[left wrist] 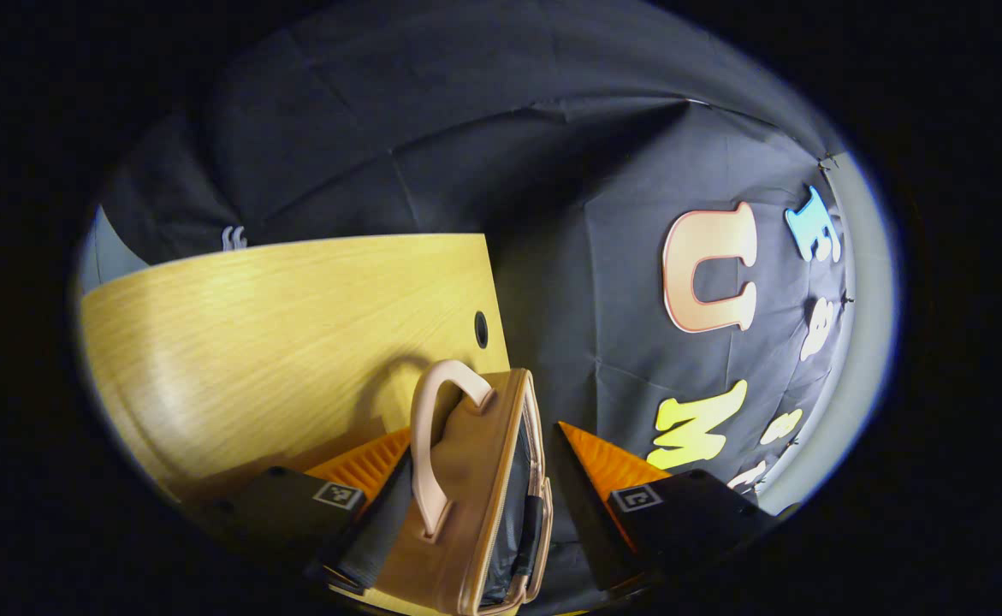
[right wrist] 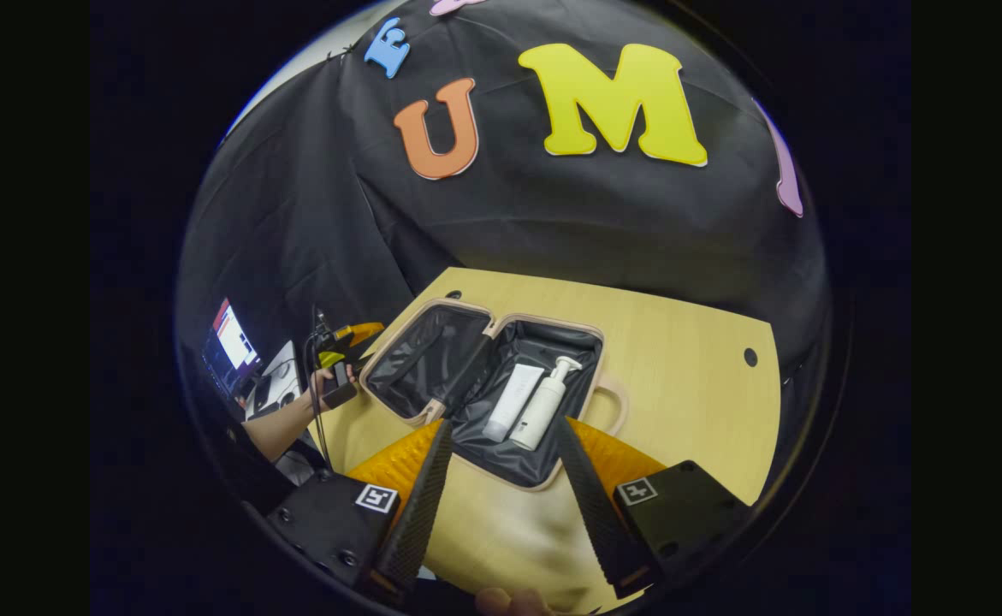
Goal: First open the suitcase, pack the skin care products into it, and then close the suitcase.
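Note:
The tan suitcase (right wrist: 423, 355) lies open on the wooden table (right wrist: 689, 368), dark lining up. A white tube (right wrist: 513, 402) and a white pump bottle (right wrist: 543, 406) rest side by side in its right half, near the handle (right wrist: 610, 411). My right gripper (right wrist: 502, 422) hovers open over the case's near edge, holding nothing. A hand holds my left gripper (right wrist: 342, 351) at the lid's left edge. In the left gripper view the tan shell (left wrist: 475, 479) and handle (left wrist: 428, 428) stand between the open fingers of my left gripper (left wrist: 481, 430). A slim gap shows beside the right finger.
Bare tabletop (left wrist: 278, 325) stretches beyond the case, with a small round hole (right wrist: 750, 356) near its far corner. A lit screen (right wrist: 231, 338) stands off the table's left side. The black cloth wall rises close behind the table.

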`<state>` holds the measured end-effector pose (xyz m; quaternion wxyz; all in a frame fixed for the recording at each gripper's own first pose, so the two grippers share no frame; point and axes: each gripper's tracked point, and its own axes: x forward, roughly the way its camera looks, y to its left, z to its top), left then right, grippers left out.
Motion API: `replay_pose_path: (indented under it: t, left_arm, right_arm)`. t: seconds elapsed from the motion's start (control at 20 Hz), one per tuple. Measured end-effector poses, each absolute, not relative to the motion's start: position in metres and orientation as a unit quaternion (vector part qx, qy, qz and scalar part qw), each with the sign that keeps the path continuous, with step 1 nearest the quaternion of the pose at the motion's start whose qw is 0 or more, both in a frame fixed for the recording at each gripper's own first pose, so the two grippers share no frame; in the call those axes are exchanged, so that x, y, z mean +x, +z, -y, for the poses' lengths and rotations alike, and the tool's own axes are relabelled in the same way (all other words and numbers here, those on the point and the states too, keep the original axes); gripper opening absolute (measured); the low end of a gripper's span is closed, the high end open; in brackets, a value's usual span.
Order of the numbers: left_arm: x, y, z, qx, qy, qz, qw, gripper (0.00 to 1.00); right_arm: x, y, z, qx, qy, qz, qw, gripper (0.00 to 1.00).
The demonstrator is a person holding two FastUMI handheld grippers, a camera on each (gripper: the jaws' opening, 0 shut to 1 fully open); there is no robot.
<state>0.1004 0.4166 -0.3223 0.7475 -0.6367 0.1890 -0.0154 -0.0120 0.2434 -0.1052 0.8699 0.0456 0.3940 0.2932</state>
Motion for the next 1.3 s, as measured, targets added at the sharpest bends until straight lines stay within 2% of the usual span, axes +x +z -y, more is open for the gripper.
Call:
replay_pose_path:
  t: [0.05,0.1,0.15,0.2,0.25,0.3,0.35,0.4,0.45,0.5,0.55,0.6,0.75,0.9,1.2,1.3]
  left_arm:
    - [0.103,-0.326,-0.418,-0.633,-0.009,-0.197,0.749,0.79]
    - [0.106,-0.325,-0.419,-0.632,-0.005,-0.2,0.749,0.72]
    - [0.108,-0.319,-0.418,-0.632,-0.002,-0.195,0.75,0.59]
    - [0.108,-0.308,-0.421,-0.632,-0.002,-0.183,0.753,0.54]
    - [0.111,-0.291,-0.422,-0.633,-0.005,-0.164,0.757,0.43]
    - [0.112,-0.271,-0.423,-0.63,-0.008,-0.149,0.762,0.24]
    - [0.114,-0.254,-0.418,-0.618,-0.012,-0.144,0.772,0.31]
    - [0.114,-0.239,-0.412,-0.598,-0.012,-0.144,0.788,0.15]
    - [0.114,-0.222,-0.405,-0.575,-0.015,-0.139,0.806,0.24]
    - [0.113,-0.201,-0.395,-0.554,-0.02,-0.132,0.821,0.22]
    - [0.114,-0.175,-0.382,-0.534,-0.024,-0.123,0.836,0.04]
    - [0.113,-0.151,-0.366,-0.516,-0.03,-0.113,0.849,0.17]
    - [0.113,-0.096,-0.299,-0.444,-0.053,-0.094,0.89,0.17]
    - [0.107,-0.069,-0.214,-0.355,-0.07,-0.089,0.928,0.17]
    - [0.111,-0.095,-0.07,-0.195,-0.085,-0.116,0.97,0.14]
    - [0.121,-0.125,-0.036,-0.154,-0.094,-0.129,0.975,0.14]
  right_arm:
    - [-0.012,-0.102,-0.242,0.049,0.294,-0.389,0.872,0.75]
    - [-0.012,-0.099,-0.24,0.052,0.294,-0.385,0.873,0.7]
    - [-0.012,-0.097,-0.238,0.057,0.293,-0.38,0.876,0.75]
    - [-0.013,-0.094,-0.235,0.064,0.292,-0.374,0.878,0.75]
    - [-0.012,-0.089,-0.233,0.072,0.288,-0.364,0.883,0.75]
    - [-0.01,-0.082,-0.228,0.079,0.284,-0.351,0.889,0.75]
    - [-0.007,-0.077,-0.223,0.084,0.28,-0.336,0.895,0.74]
    - [-0.004,-0.07,-0.216,0.087,0.273,-0.32,0.903,0.75]
    - [-0.002,-0.063,-0.21,0.092,0.267,-0.305,0.91,0.75]
    - [0.0,-0.055,-0.203,0.097,0.263,-0.29,0.915,0.75]
    - [0.0,-0.05,-0.195,0.1,0.259,-0.279,0.919,0.75]
    - [0.0,-0.044,-0.186,0.102,0.254,-0.268,0.924,0.74]
    - [0.003,-0.026,-0.151,0.092,0.231,-0.232,0.94,0.74]
    - [0.004,-0.012,-0.11,0.07,0.201,-0.196,0.957,0.74]
    - [0.003,0.009,-0.025,0.048,0.115,-0.14,0.982,0.75]
    - [-0.002,0.014,0.003,0.039,0.085,-0.122,0.988,0.8]
